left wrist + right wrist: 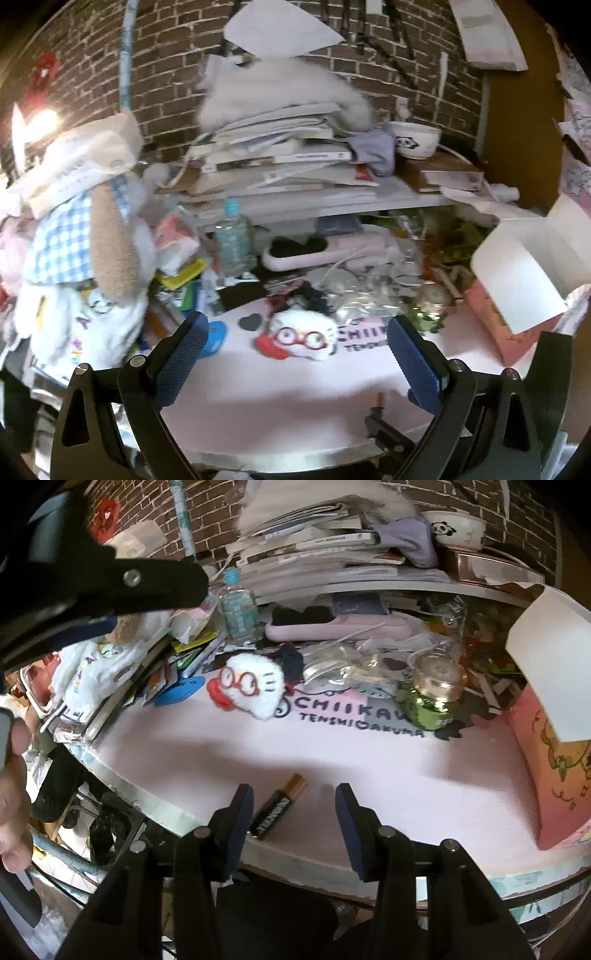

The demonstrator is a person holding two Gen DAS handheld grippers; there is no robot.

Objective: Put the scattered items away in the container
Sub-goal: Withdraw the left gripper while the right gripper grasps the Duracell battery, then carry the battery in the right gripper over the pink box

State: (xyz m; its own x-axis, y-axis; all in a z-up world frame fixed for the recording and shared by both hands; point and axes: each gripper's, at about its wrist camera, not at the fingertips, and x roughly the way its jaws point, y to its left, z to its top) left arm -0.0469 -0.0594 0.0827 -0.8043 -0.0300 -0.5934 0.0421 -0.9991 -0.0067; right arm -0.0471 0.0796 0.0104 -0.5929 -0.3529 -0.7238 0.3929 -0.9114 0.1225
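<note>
On the pink mat covering the bench [229,746], a black and copper cylindrical battery [277,808] lies flat near the front edge. The right gripper [293,830] hovers at the 6 o'clock position of its view with jaws apart and empty; the battery sits between the fingers, close to the left one, but contact cannot be confirmed.

The left gripper [295,354] hovers over the same mat, jaws wide apart and holding nothing. Ahead of it, at 12 o'clock, lies a white fluffy plush toy with red round glasses and a red bow [301,338]. A small dark heart-shaped piece [250,322] lies just beside the toy at its 10 o'clock, and a flat blue piece [215,338] sits at 9 o'clock, partly behind the left finger.

In the right wrist view, a green metallic jar with a gold lid [433,694] stands upright on the mat at 1 o'clock. A pink cardboard box with open white flaps [554,753] stands at the 3 o'clock edge. A clear plastic bottle with a blue cap [238,609] stands upright at 11 o'clock among clutter. A stack of books and papers [314,542] fills the shelf at 12 o'clock.
</note>
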